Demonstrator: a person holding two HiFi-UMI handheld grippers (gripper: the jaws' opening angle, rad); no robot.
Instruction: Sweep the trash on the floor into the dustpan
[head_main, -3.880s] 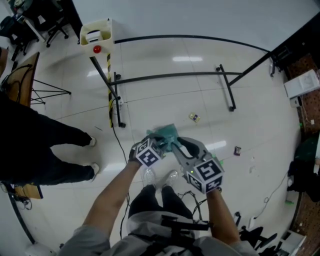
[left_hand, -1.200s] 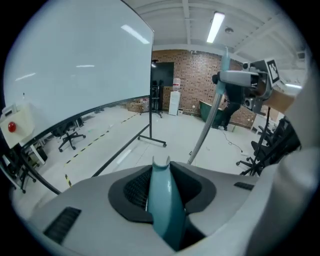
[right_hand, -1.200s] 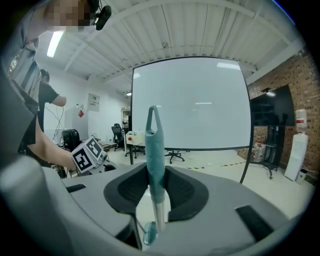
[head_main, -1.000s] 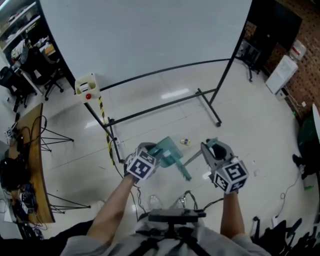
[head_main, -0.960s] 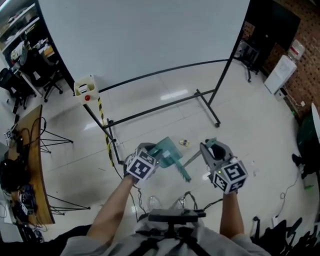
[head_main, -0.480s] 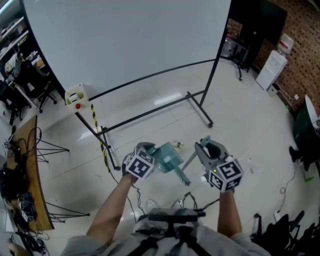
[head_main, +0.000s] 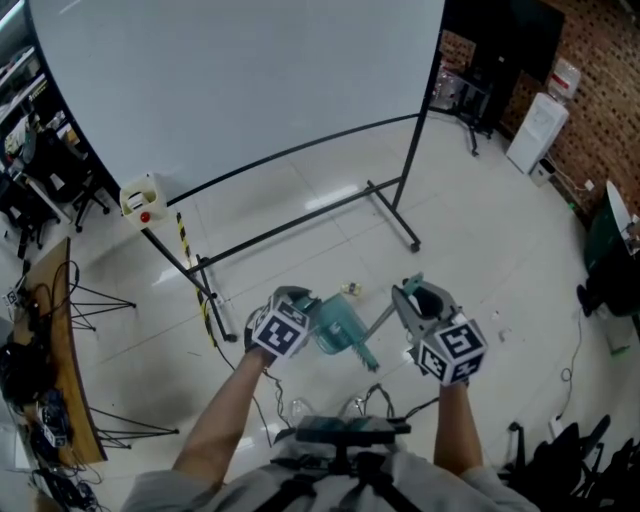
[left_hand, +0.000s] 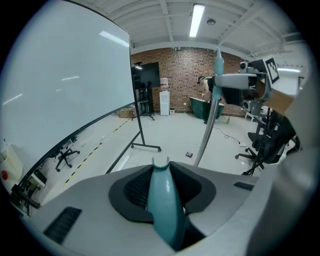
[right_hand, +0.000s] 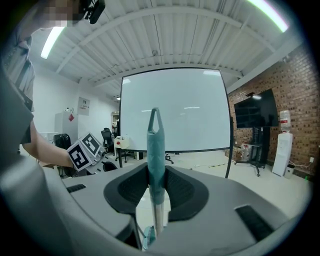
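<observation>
My left gripper (head_main: 300, 311) is shut on the teal handle of a teal dustpan (head_main: 336, 326), which hangs in the air in front of the person. The handle (left_hand: 162, 200) runs between the jaws of that gripper (left_hand: 161, 176). My right gripper (head_main: 411, 296) is shut on a broom (head_main: 388, 316) with a teal grip (right_hand: 155, 145) and a metal shaft that slants down toward the dustpan. A small piece of trash (head_main: 350, 290) lies on the white floor just beyond the dustpan. Another small dark piece (left_hand: 189, 154) shows on the floor in the left gripper view.
A large whiteboard on a black wheeled stand (head_main: 392, 214) fills the far side. A cream box with a red button (head_main: 140, 196) sits on a striped post at the left. A wooden desk (head_main: 62, 330) and cables lie at the far left, office chairs (left_hand: 265, 145) to the right.
The two grippers, close together earlier, now stand apart with dustpan and broom. Over the last second both drifted slightly across the floor and the whiteboard fills more of the view.
</observation>
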